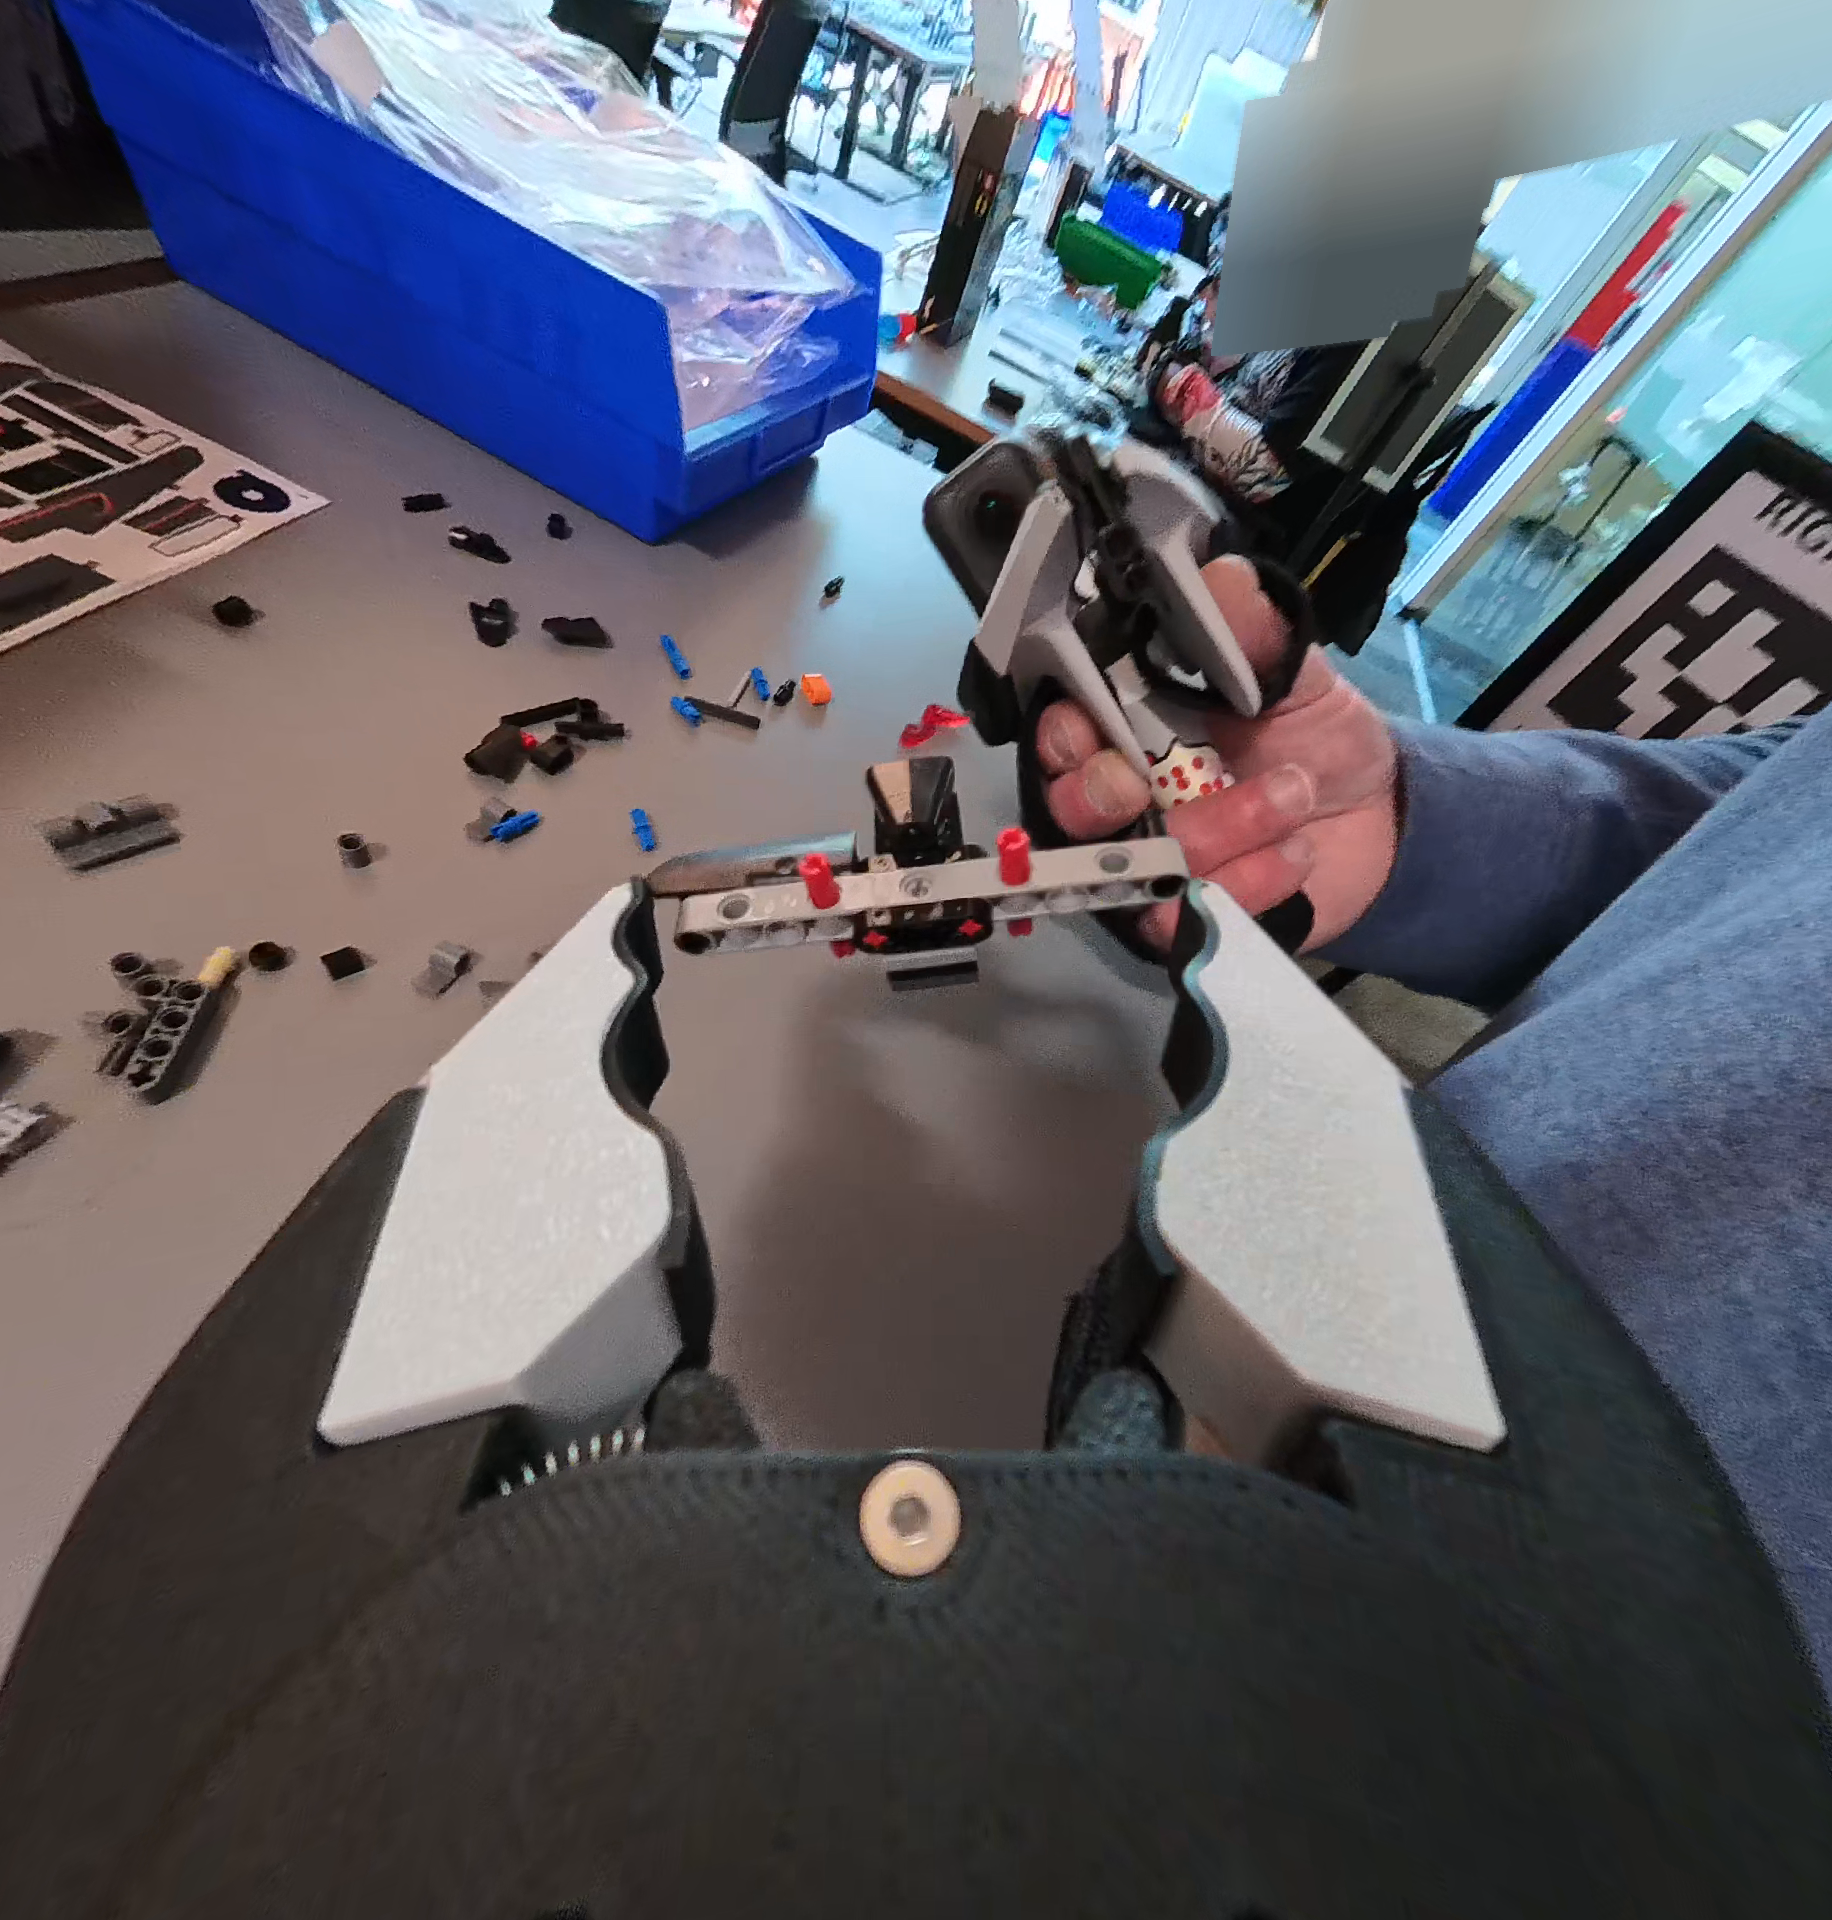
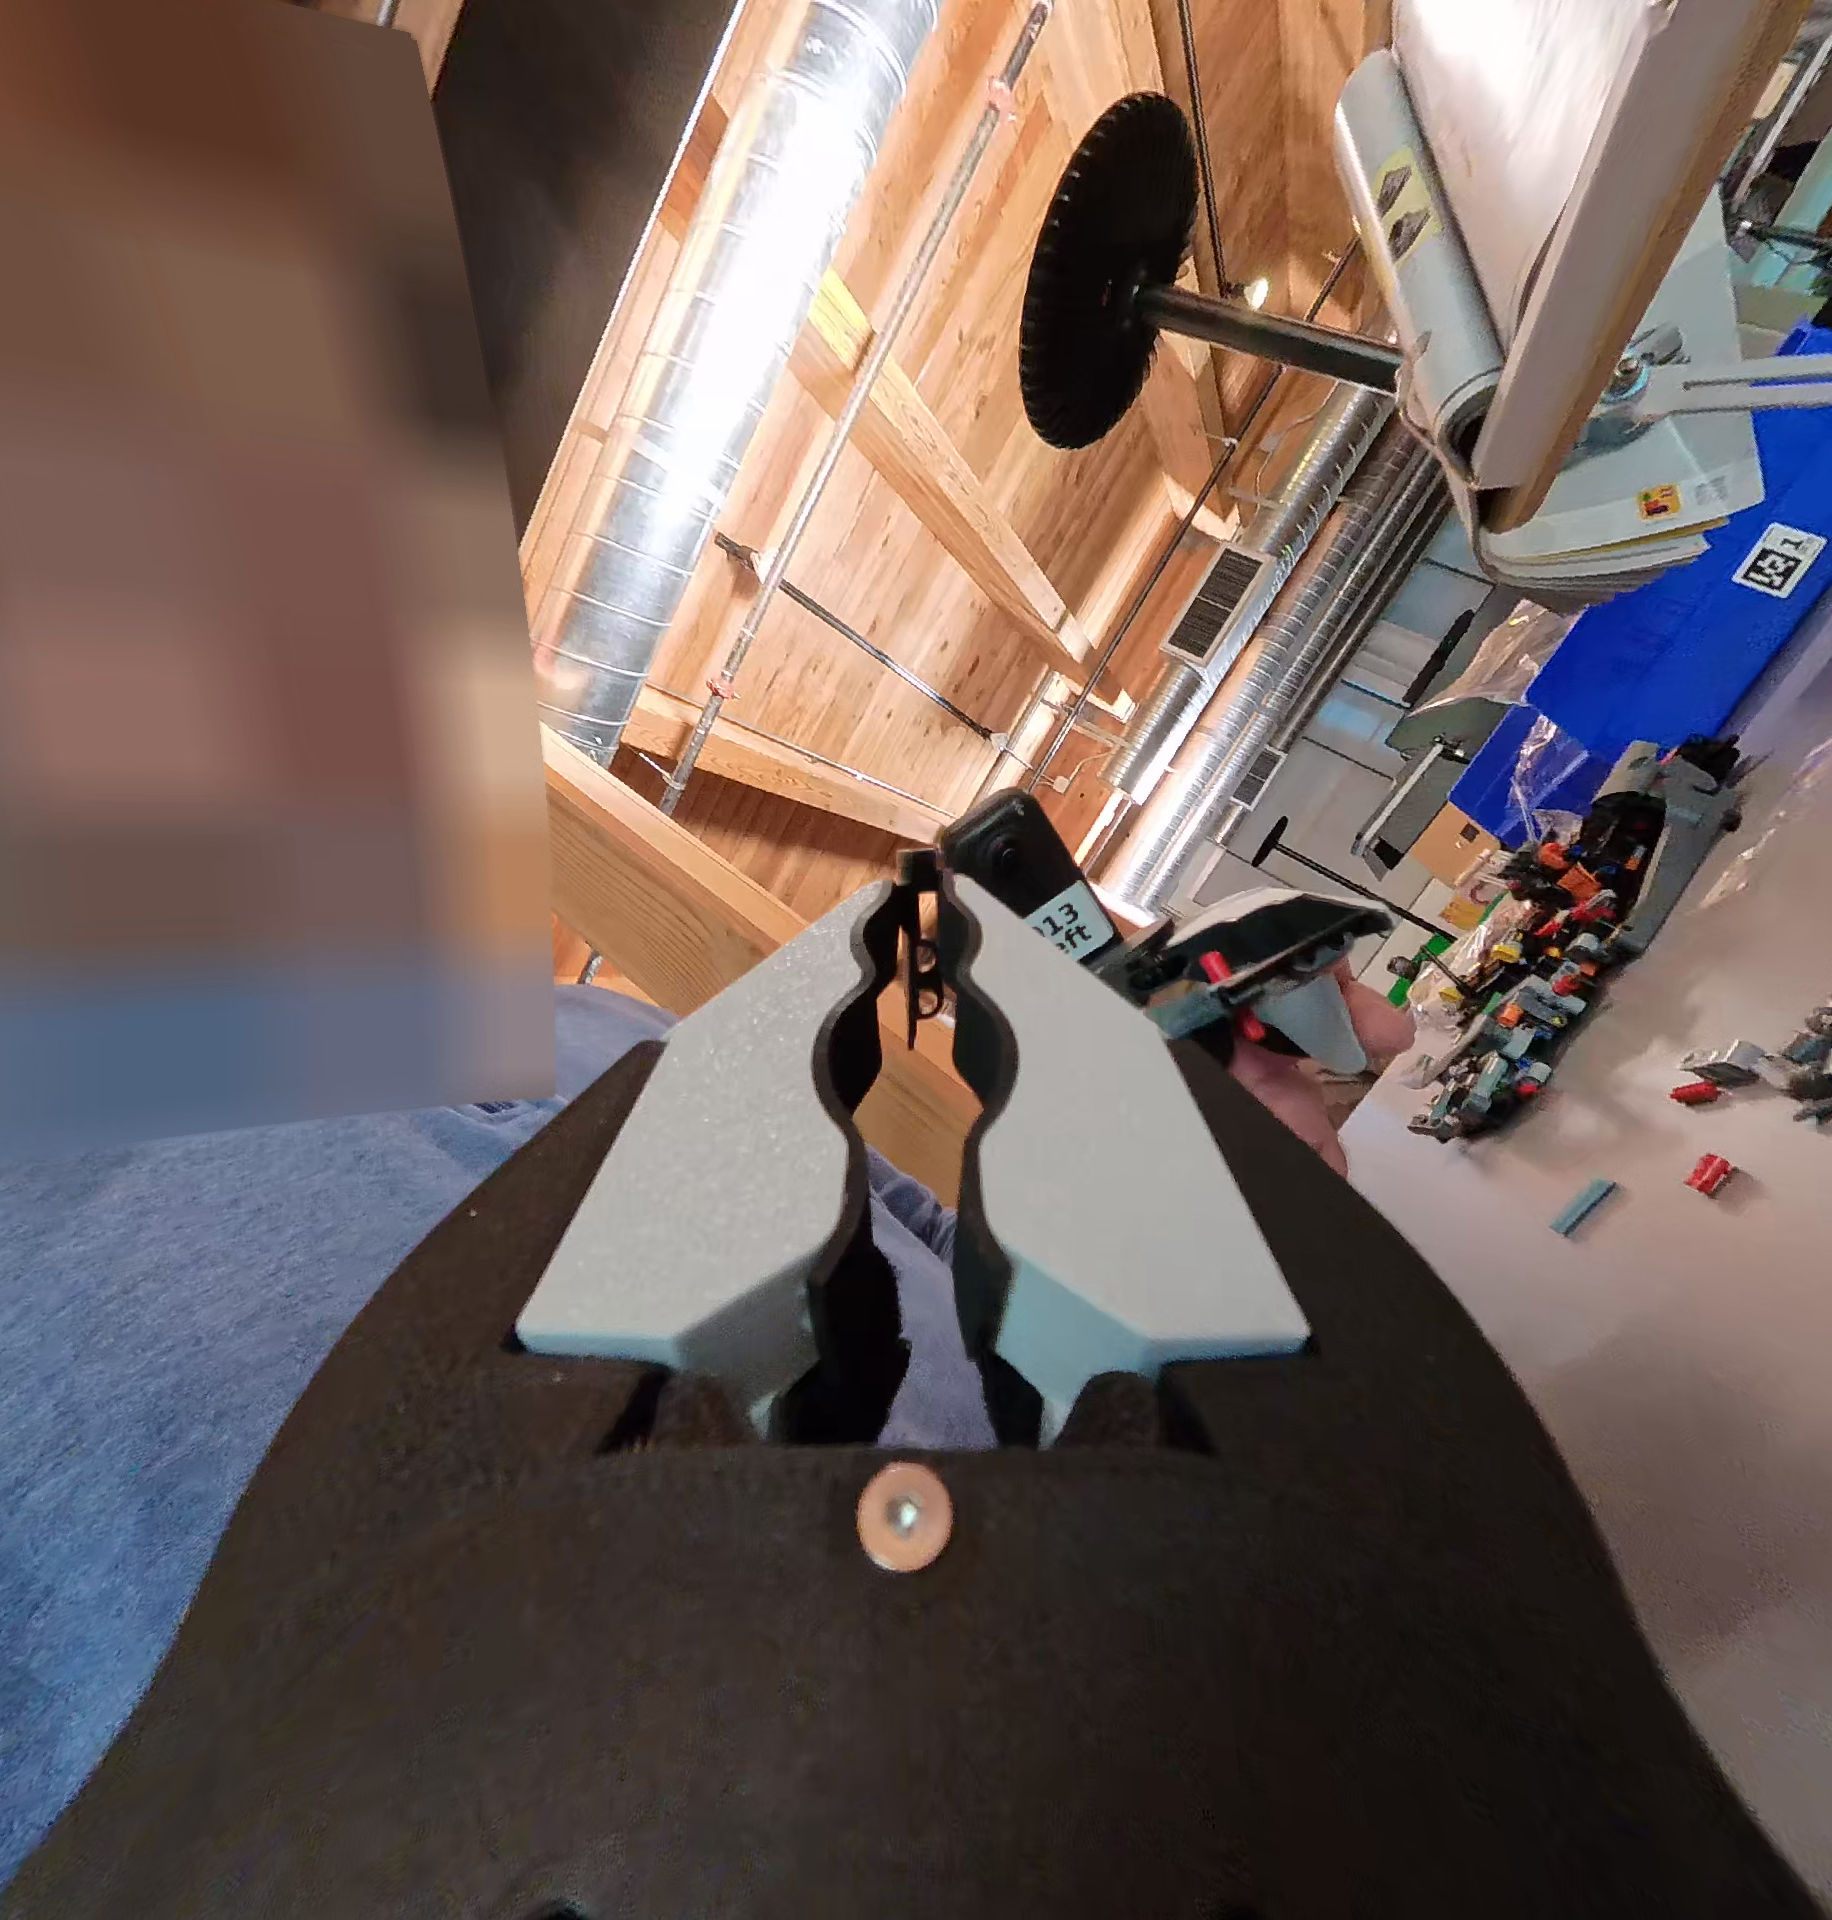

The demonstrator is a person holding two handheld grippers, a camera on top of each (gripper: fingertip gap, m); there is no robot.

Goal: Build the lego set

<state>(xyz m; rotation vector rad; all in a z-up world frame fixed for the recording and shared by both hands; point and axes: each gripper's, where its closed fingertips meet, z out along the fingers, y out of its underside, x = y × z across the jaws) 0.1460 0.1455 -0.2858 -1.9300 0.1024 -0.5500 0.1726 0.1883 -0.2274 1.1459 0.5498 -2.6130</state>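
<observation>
Left gripper (image 1: 917,914): matte grey fingers with wavy black pads, spread wide, clamping the ends of a lego assembly (image 1: 922,894), a holed grey beam with red pins, held above the table (image 1: 320,769).
Right gripper (image 2: 920,940): fingers narrow, pinching a thin black lego piece (image 2: 917,956), raised off the table.
Table: smooth grey; loose black, blue and red pieces (image 1: 538,727) scattered mid-surface.
Far edge: glossy blue bin (image 1: 455,281) with crinkled clear plastic.
Left edge: printed sheet (image 1: 70,488).

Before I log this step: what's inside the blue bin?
In the left wrist view, the blue bin holds crumpled clear plastic bags that rise above its rim. What lies under the plastic, or inside the bags, cannot be made out.
</observation>
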